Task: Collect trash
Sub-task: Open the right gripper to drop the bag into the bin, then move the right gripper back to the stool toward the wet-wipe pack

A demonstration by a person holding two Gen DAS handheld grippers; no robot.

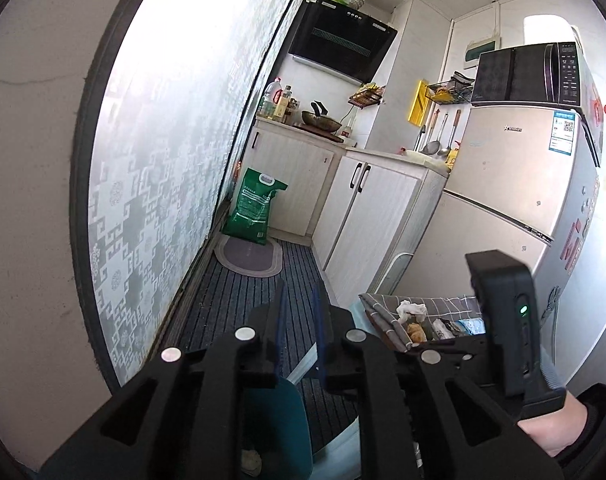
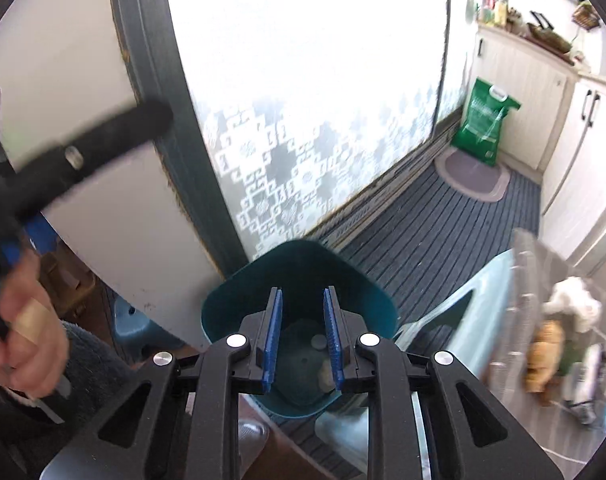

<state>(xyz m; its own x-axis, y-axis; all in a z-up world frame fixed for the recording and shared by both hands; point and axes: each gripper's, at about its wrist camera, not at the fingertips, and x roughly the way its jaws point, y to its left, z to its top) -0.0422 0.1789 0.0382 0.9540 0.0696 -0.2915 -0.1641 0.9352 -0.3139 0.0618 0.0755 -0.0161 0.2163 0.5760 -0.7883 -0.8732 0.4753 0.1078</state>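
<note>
- My right gripper (image 2: 301,334) hangs directly over the teal bin (image 2: 223,300), its blue pads (image 2: 273,332) a narrow gap apart with nothing between them.
- Down in the bin, seen through that gap, lie a tan scrap (image 2: 326,374) and a pale round piece (image 2: 318,343): collected trash, by my reading.
- My left gripper (image 1: 299,320) points level into a narrow kitchen, its jaws likewise narrow and empty, the bin's rim (image 1: 293,396) showing just below them.
- The remaining trash sits to the right of the bin on a grey checked cloth (image 1: 455,306): a crumpled white tissue (image 1: 411,309), a brownish lump (image 1: 416,332) and wrappers (image 1: 449,327).
- The cloth appears to rest on a pale blue stool (image 2: 469,280) beside the bin.
- To do the next pick well, I judge I should spread the right jaws before swinging toward the cloth, take the tissue from its top and lift clear, not drag the cloth off.
- Beyond, a green sack (image 1: 255,210) leans against the cabinets (image 1: 367,216), well apart from the work.
</note>
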